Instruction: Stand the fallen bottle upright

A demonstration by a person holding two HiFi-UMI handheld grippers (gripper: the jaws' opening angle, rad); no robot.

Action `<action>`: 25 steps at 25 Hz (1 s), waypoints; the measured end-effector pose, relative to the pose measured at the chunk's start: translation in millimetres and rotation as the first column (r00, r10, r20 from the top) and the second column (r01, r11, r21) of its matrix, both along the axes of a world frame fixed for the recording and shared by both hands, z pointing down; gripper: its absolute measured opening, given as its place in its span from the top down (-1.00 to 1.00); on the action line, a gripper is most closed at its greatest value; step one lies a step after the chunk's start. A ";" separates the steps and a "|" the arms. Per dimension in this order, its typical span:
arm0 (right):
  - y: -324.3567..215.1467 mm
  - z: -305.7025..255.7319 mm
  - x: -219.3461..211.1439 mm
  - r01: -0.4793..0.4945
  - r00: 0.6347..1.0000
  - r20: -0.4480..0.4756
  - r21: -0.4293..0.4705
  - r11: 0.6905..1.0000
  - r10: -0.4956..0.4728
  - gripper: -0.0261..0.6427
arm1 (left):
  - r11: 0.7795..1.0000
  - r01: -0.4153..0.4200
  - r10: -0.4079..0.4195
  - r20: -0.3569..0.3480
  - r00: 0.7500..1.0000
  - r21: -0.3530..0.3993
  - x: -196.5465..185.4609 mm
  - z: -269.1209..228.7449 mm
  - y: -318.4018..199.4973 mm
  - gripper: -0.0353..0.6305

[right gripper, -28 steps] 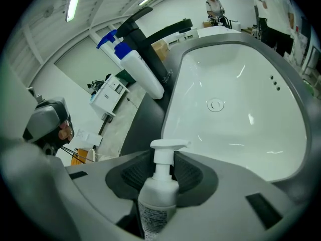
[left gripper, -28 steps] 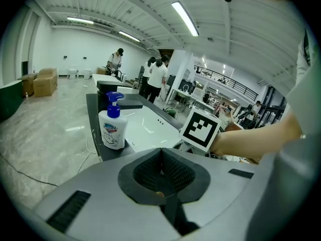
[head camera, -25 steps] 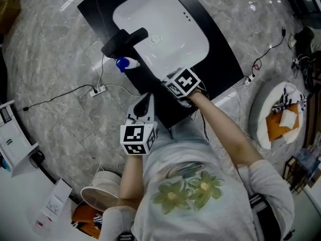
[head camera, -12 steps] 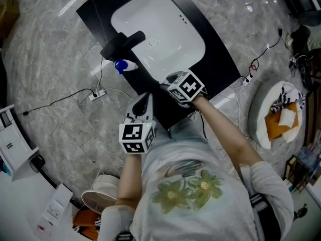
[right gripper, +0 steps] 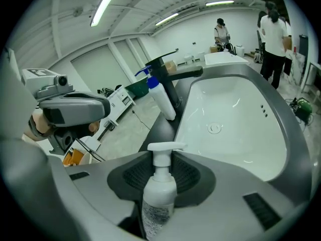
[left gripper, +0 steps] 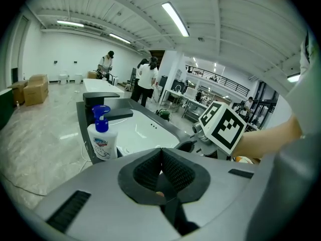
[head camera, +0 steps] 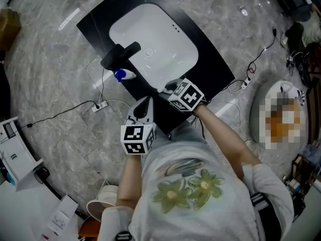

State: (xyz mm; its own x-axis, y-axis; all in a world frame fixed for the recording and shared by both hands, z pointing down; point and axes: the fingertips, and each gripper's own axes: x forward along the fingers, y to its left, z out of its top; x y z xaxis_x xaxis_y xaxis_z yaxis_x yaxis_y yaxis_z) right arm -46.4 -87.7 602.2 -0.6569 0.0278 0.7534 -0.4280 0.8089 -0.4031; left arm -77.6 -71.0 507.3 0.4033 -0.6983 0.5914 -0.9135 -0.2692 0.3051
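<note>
A white pump bottle stands upright between the jaws of my right gripper, which is shut on its body. In the head view that gripper hangs over the front edge of the black counter, beside the white sink. A second bottle with a blue pump stands upright next to the black faucet. My left gripper is shut on nothing, to the left of the right one and off the counter's front edge.
Cables and a power strip lie on the grey stone floor left of the counter, another power strip to its right. A white bucket stands at the lower left. People stand far behind the counter.
My right gripper has risen with the white bottle in it. The left gripper has lifted a little. The blue-pump bottle has stayed by the faucet.
</note>
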 end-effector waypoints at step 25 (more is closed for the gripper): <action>13.8 -63.1 20.0 -0.104 0.983 0.170 0.220 0.970 0.067 0.54 | 0.996 -0.077 0.075 0.043 0.996 0.041 8.4 -25.5 11.4 0.84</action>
